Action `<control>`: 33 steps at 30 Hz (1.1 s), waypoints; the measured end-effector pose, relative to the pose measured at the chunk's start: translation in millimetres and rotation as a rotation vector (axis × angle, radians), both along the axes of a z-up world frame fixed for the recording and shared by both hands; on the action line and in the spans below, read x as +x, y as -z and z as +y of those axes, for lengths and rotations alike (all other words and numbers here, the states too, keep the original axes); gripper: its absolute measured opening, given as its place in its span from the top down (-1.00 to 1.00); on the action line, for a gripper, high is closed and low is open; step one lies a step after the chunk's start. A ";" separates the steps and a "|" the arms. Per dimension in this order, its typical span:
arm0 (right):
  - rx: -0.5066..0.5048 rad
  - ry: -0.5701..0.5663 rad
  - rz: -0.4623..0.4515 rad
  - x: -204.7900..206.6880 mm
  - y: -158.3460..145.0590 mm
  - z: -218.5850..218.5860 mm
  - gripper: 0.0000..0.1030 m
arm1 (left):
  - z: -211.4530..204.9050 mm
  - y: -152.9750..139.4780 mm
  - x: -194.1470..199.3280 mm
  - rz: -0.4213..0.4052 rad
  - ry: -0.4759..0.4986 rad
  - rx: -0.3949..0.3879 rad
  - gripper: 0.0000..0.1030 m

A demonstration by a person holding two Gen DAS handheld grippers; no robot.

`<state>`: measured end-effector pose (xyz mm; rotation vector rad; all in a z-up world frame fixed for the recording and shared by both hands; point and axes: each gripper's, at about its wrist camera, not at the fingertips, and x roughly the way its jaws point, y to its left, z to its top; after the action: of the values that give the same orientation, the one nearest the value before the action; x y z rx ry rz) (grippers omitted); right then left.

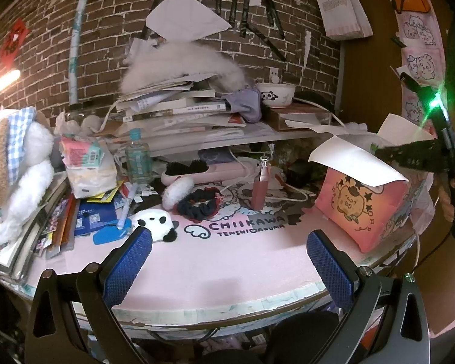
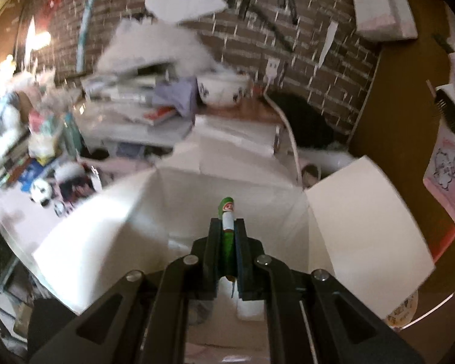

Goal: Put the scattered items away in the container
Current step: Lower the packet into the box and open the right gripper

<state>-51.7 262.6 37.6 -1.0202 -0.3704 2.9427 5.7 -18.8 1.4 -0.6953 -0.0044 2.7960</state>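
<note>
Hovering above the pink printed desk mat (image 1: pixel 227 261), the left gripper (image 1: pixel 229 248) has its 2 blue-padded fingers (image 1: pixel 127 261) spread wide and empty; the small panda plush (image 1: pixel 154 223) and dark scrunchie (image 1: pixel 198 206) lie beyond, and the pink cartoon-printed box (image 1: pixel 364 206) stands at right. From the right wrist, the right gripper (image 2: pixel 227 242) pinches a small green-and-white tube (image 2: pixel 227 227) over the box's open white flaps (image 2: pixel 364 212). This looks like the drop-off step; next, the jaws need to part over the opening.
</note>
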 end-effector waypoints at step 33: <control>0.136 0.040 -0.232 -37.3 20.0 -14.3 0.17 | -3.6 -0.1 -0.6 -0.003 -0.005 0.005 -0.99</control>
<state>-89.0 248.3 17.6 -1.3346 -0.5382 2.7251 5.1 -22.4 1.6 -0.6994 -0.0134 2.7986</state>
